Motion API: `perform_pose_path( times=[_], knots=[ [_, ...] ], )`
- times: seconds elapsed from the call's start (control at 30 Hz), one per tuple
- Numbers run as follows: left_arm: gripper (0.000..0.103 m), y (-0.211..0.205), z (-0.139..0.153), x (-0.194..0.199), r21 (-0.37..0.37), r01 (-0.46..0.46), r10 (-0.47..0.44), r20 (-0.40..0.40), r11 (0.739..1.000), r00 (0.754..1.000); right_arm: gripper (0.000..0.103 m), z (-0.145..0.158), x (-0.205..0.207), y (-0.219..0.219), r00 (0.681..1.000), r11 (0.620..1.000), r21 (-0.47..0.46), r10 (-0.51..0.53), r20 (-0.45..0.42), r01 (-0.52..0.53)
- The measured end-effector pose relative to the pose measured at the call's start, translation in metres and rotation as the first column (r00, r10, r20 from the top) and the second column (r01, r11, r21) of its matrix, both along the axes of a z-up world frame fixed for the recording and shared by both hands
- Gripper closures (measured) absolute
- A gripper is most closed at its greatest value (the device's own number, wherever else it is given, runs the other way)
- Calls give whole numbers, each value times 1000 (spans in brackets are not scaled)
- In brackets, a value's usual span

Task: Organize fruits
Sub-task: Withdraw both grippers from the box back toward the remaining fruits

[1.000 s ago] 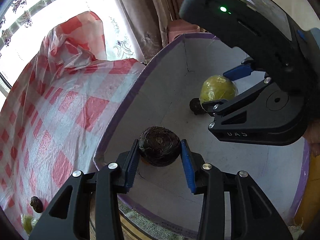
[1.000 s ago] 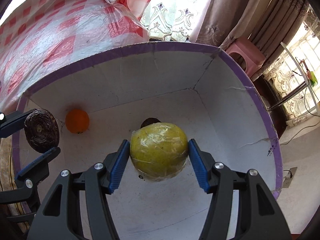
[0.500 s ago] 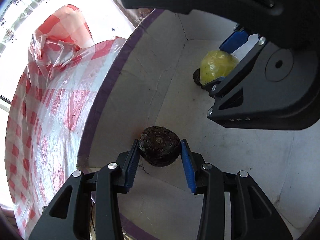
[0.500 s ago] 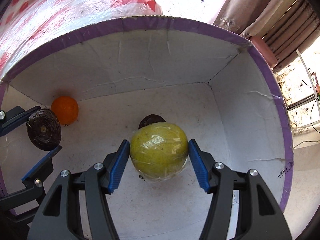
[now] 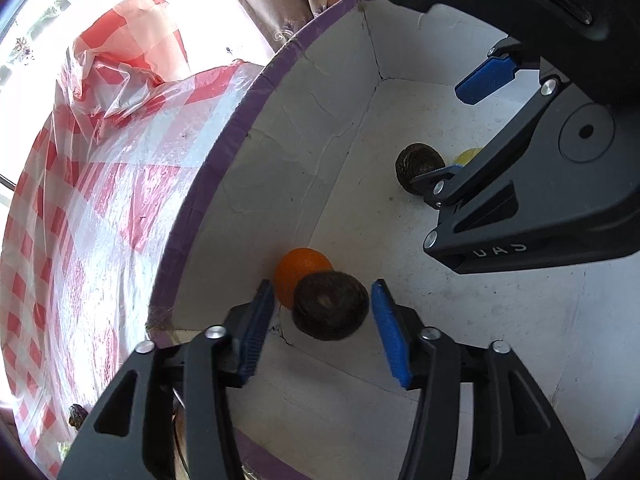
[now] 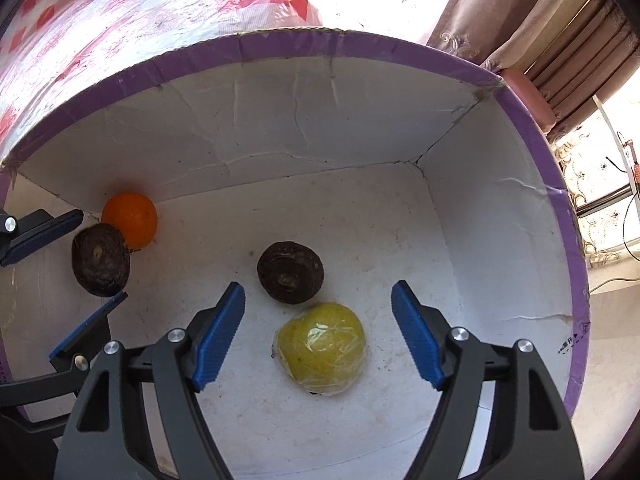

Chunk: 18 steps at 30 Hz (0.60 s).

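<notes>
Both grippers are inside a white box with a purple rim (image 6: 360, 46). My left gripper (image 5: 324, 320) is open, and a dark brown round fruit (image 5: 330, 306) lies between its fingers beside an orange (image 5: 298, 270); the same two show in the right wrist view, the dark fruit (image 6: 100, 264) and the orange (image 6: 130, 220). My right gripper (image 6: 318, 330) is open above a yellow-green fruit wrapped in film (image 6: 322, 348) that lies on the box floor. A second dark fruit (image 6: 290, 272) lies just beyond it.
The box rim (image 5: 224, 152) stands against a table covered in red-and-white checked plastic (image 5: 80, 200). A small dark fruit (image 5: 76, 414) lies on that cloth at the lower left. Curtains and a pink stool (image 6: 528, 92) are behind the box.
Both grippers have opened. The dark fruit and the yellow-green fruit have been let go and now lie on the box floor. The left gripper has moved deeper into the box, toward the orange.
</notes>
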<state>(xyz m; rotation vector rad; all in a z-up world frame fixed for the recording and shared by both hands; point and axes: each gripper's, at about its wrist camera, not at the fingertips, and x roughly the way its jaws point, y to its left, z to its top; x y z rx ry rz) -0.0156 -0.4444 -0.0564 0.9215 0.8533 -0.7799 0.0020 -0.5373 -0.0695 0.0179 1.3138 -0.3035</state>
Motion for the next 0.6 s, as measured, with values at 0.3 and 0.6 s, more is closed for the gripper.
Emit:
perform_pose_path(
  times=[0.3, 0.6],
  knots=[
    [15, 17, 27, 7, -167, -6, -4, -63, 986, 998, 16, 27, -10, -4, 991, 997, -47, -58, 121, 64],
    [15, 47, 62, 20, -363, -129, 67, -179, 923, 982, 9, 73, -26, -7, 953, 991, 18, -130, 273, 130]
  ],
)
